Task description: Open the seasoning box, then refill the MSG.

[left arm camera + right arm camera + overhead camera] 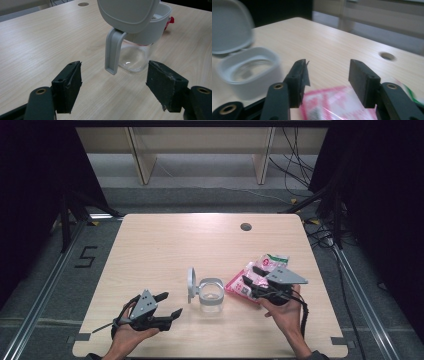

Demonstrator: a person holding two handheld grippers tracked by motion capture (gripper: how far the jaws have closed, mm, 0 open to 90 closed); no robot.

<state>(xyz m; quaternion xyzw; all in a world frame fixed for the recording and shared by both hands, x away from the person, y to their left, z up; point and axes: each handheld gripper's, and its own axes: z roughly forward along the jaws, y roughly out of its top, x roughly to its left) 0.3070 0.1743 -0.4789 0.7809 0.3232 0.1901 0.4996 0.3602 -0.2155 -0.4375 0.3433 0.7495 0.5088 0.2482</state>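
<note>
Nearest the high-view camera, two hands are seen at the bottom edge of the surface (150, 235), each w/ a gripper. Left gripper (167, 304) is held low at the front left, tilted on its side, pointed right toward the jar (211, 296). Its fingers (67, 86) are spread wide, released, w/ nothing between them; bare wood is seen in the gap in the left gripper view.

Jar is placed upright near the surface's middle-front, between the two grippers, clear glass body w/ a grey collar. Its grey lid (191, 284) is flipped open and stood up on the jar's left side in the high view. In the left gripper view a grey tab is seen hanging from the lid down toward the wood, just ahead of the fingers, not touched.

Right gripper (251, 276) is held at the front right, over a pink packet (239, 287). Its fingers (362, 80) are parted, not clamped on anything. Packet is seen lying flat below them in the right gripper view, blurred; contact betw. fingers and packet can't be told. Packet is laid just right of the jar; a 2nd white-and-green packet (274, 261) is partly covered by the gripper, behind the pink one.

A round cable hole (245, 226) is set in the far part of the surface.
</note>
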